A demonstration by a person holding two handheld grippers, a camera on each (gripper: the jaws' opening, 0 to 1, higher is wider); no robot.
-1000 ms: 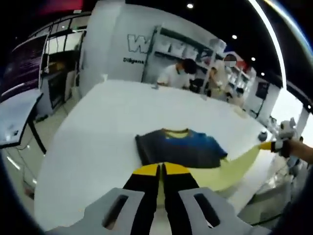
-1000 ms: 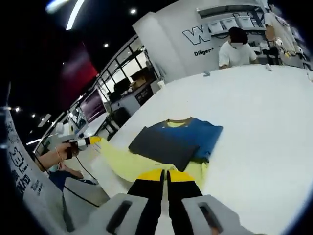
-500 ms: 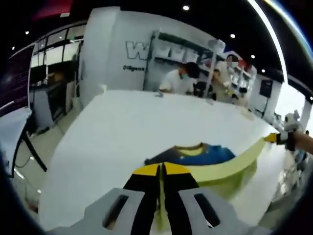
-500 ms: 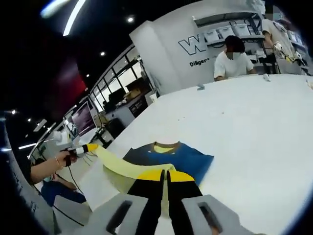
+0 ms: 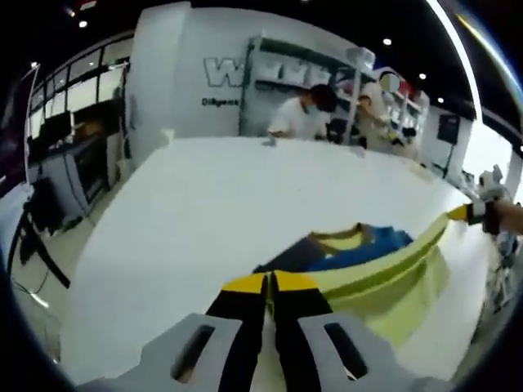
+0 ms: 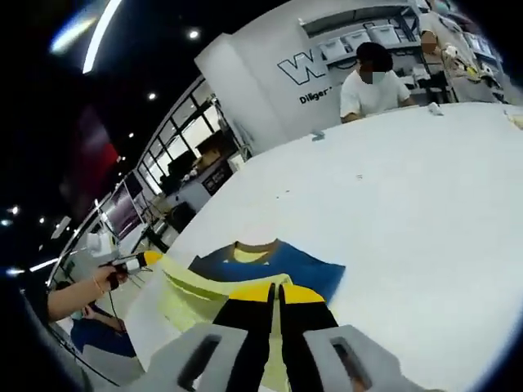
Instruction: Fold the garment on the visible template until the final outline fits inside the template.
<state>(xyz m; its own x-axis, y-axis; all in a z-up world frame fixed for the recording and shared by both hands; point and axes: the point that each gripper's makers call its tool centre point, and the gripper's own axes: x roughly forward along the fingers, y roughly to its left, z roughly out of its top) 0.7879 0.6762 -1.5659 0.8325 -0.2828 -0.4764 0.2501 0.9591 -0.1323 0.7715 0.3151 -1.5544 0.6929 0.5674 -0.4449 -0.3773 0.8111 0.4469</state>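
Note:
A garment with a blue and dark grey top (image 5: 384, 241) (image 6: 278, 260) and a yellow collar lies on the white table (image 5: 204, 196) (image 6: 409, 188). A pale yellow-green cloth (image 5: 384, 282) (image 6: 184, 298) is lifted off the table, with its edge stretched taut between both grippers and hanging over the near half of the blue part. My left gripper (image 5: 270, 282) is shut on one end of that edge. The right gripper (image 6: 274, 290) is shut on the other end. In each view the other gripper (image 5: 470, 214) (image 6: 139, 261) shows at the side, held in a hand. I cannot tell if the yellow-green cloth belongs to the garment.
Two people (image 5: 302, 118) (image 6: 372, 82) stand at the table's far side, with shelves and a white wall with lettering behind them. Small items lie near that far edge (image 5: 265, 143). The table's side edge (image 5: 106, 229) drops to a floor with desks.
Both grippers have carried the taut yellow-green edge up and forward over the garment. It now covers more of the blue and grey part, leaving the collar end showing.

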